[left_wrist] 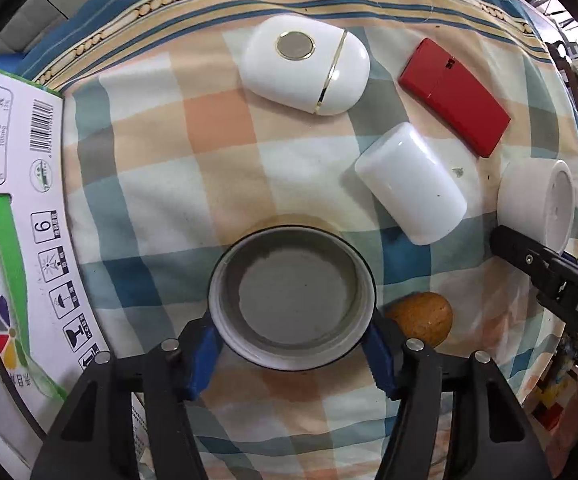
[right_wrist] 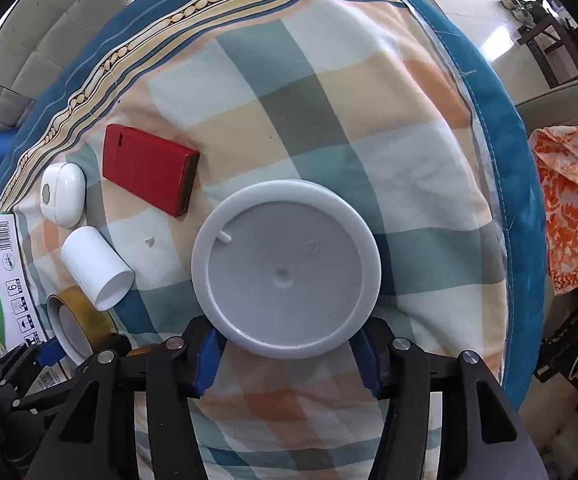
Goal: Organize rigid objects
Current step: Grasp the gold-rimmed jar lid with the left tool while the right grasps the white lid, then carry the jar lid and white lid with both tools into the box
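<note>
My left gripper point(left_wrist: 291, 346) points down, its blue pads pressed on both sides of a tape roll point(left_wrist: 293, 300) standing on the checked cloth point(left_wrist: 161, 184). My right gripper point(right_wrist: 287, 354) is shut on a white round tub point(right_wrist: 285, 268), pads against its rim; the tub's flat face is turned toward the camera. In the left wrist view that tub point(left_wrist: 537, 204) sits at the right edge with a black finger point(left_wrist: 529, 258) beside it. A white oval case with gold trim point(left_wrist: 305, 64), a red flat box point(left_wrist: 455, 96) and a white cylinder on its side point(left_wrist: 411, 184) lie further back.
A printed cardboard box point(left_wrist: 13, 200) borders the cloth on the left. A brown-orange round lump point(left_wrist: 421, 318) lies just right of the tape roll. The cloth's blue hem point(right_wrist: 505, 160) marks the right edge, with an orange patterned fabric point(right_wrist: 573, 200) beyond it.
</note>
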`<action>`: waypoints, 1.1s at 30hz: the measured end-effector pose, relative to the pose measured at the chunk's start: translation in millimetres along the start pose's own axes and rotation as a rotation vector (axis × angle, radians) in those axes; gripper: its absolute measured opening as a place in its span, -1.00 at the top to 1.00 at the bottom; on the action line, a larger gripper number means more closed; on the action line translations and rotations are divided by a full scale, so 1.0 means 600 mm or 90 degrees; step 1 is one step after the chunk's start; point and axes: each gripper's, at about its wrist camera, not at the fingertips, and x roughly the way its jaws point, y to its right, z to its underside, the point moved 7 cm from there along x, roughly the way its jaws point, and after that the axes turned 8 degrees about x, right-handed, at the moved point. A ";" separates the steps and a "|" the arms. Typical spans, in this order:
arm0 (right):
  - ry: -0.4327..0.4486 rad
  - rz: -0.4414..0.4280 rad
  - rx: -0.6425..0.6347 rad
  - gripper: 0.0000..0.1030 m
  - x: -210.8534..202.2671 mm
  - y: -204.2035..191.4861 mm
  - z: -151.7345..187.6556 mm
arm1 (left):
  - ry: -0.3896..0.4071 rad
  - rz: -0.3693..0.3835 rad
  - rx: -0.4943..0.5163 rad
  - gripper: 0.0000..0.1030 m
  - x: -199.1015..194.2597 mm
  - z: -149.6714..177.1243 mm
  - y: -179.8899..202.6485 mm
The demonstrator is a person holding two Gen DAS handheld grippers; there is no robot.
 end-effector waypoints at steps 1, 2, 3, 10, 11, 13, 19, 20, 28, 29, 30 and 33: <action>0.002 0.006 -0.006 0.26 -0.001 0.002 0.003 | 0.006 -0.001 0.000 -0.16 -0.003 0.002 0.001; 0.004 0.009 -0.009 0.54 -0.002 0.000 0.007 | 0.013 -0.001 0.000 -0.16 -0.010 0.010 0.003; 0.006 -0.003 -0.012 0.53 -0.010 0.001 0.015 | 0.019 -0.003 0.000 -0.16 -0.016 0.013 0.009; 0.002 -0.060 0.017 -0.62 -0.035 0.023 0.044 | 0.037 0.025 -0.021 -0.16 -0.048 0.021 0.033; 0.015 -0.068 0.025 -0.66 -0.045 0.026 0.043 | 0.042 0.031 -0.026 -0.16 -0.056 0.017 0.037; 0.030 -0.067 0.044 -0.66 -0.064 0.031 0.037 | 0.054 0.034 -0.030 -0.16 -0.068 0.010 0.040; 0.021 -0.065 0.052 -0.67 -0.066 0.018 -0.011 | 0.069 0.038 -0.039 -0.16 -0.089 -0.018 0.041; 0.009 -0.059 0.049 -0.67 -0.055 0.010 -0.016 | 0.069 0.036 -0.040 -0.16 -0.090 -0.022 0.041; 0.009 0.008 0.033 -0.36 -0.026 -0.013 -0.020 | 0.075 0.032 -0.036 -0.16 -0.099 -0.038 0.024; 0.005 0.005 0.027 -0.36 -0.029 -0.016 -0.011 | 0.079 0.034 -0.035 -0.16 -0.103 -0.035 0.016; 0.005 0.002 0.026 -0.36 -0.032 -0.019 -0.004 | 0.082 0.037 -0.033 -0.16 -0.110 -0.034 0.015; 0.016 -0.007 0.013 -0.36 -0.056 -0.028 0.021 | 0.102 0.042 -0.022 -0.16 -0.141 -0.025 0.018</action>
